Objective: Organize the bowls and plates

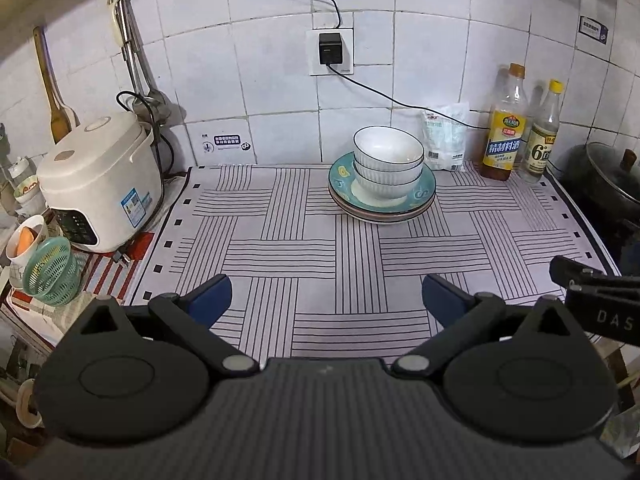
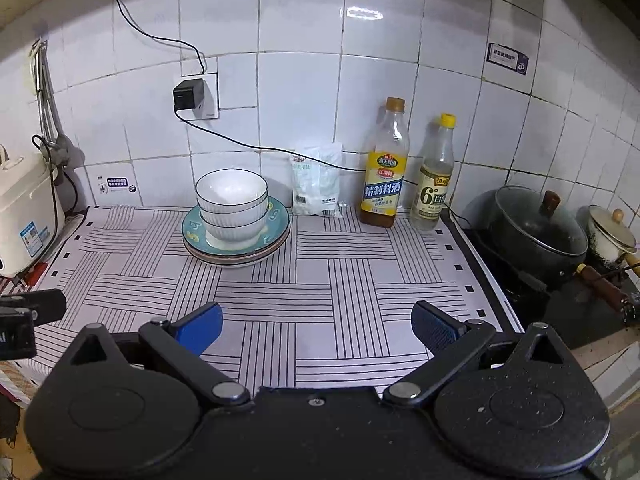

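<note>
Three white ribbed bowls (image 1: 387, 160) (image 2: 232, 204) are nested on a stack of plates (image 1: 380, 210) (image 2: 236, 254), the top plate teal with yellow marks. The stack stands at the back of the striped mat (image 1: 320, 248) (image 2: 320, 280) near the tiled wall. My left gripper (image 1: 326, 300) is open near the mat's front edge, nothing between its blue pads. My right gripper (image 2: 318, 328) is also open and empty, well short of the stack. Part of the right gripper shows at the right edge of the left wrist view (image 1: 592, 292).
A white rice cooker (image 1: 100, 184) (image 2: 24, 216) and a green basket (image 1: 50, 272) sit left of the mat. A salt bag (image 2: 316, 180) and two bottles (image 2: 384, 168) (image 2: 434, 176) stand at the back. Pots (image 2: 536, 236) occupy the stove at right. A cable (image 2: 260, 146) crosses the wall.
</note>
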`<action>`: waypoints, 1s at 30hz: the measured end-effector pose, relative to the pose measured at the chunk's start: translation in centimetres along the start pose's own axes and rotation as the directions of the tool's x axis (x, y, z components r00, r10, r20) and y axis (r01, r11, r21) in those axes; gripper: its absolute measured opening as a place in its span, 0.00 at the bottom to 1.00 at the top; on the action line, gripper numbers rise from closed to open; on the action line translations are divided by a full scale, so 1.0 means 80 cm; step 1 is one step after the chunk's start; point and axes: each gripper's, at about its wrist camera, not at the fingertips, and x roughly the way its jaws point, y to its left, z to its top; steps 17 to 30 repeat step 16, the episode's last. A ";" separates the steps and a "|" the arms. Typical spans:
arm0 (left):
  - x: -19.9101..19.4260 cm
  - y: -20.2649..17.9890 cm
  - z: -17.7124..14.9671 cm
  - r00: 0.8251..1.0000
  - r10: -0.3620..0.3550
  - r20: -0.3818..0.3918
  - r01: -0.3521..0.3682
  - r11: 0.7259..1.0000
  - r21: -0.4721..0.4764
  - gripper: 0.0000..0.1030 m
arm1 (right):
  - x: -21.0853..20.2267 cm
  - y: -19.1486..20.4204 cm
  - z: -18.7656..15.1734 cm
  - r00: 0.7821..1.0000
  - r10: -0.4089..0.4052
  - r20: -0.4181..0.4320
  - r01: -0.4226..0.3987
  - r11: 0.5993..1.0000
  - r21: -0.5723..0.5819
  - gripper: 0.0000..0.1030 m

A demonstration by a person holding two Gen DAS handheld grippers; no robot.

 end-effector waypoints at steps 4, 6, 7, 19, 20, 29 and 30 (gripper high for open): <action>-0.001 -0.001 -0.001 1.000 0.004 0.009 -0.004 1.000 0.003 1.00 | 0.000 -0.001 -0.001 1.000 -0.002 0.002 0.002 1.000 -0.003 0.99; -0.002 -0.001 -0.001 1.000 0.011 0.013 -0.011 1.000 0.003 1.00 | 0.000 -0.001 -0.001 1.000 -0.005 0.002 0.005 1.000 -0.005 0.99; -0.002 -0.001 -0.002 1.000 0.016 0.018 -0.016 1.000 -0.001 1.00 | 0.000 0.000 -0.002 1.000 -0.007 0.002 0.007 1.000 -0.005 0.99; -0.004 -0.005 -0.001 0.999 0.030 0.015 -0.030 0.999 0.016 1.00 | -0.001 0.002 0.000 1.000 0.003 -0.008 -0.003 1.000 -0.010 0.99; -0.004 -0.005 -0.001 0.999 0.030 0.015 -0.030 0.999 0.016 1.00 | -0.001 0.002 0.000 1.000 0.003 -0.008 -0.003 1.000 -0.010 0.99; -0.004 -0.005 -0.001 0.999 0.030 0.015 -0.030 0.999 0.016 1.00 | -0.001 0.002 0.000 1.000 0.003 -0.008 -0.003 1.000 -0.010 0.99; -0.004 -0.005 -0.001 0.999 0.030 0.015 -0.030 0.999 0.016 1.00 | -0.001 0.002 0.000 1.000 0.003 -0.008 -0.003 1.000 -0.010 0.99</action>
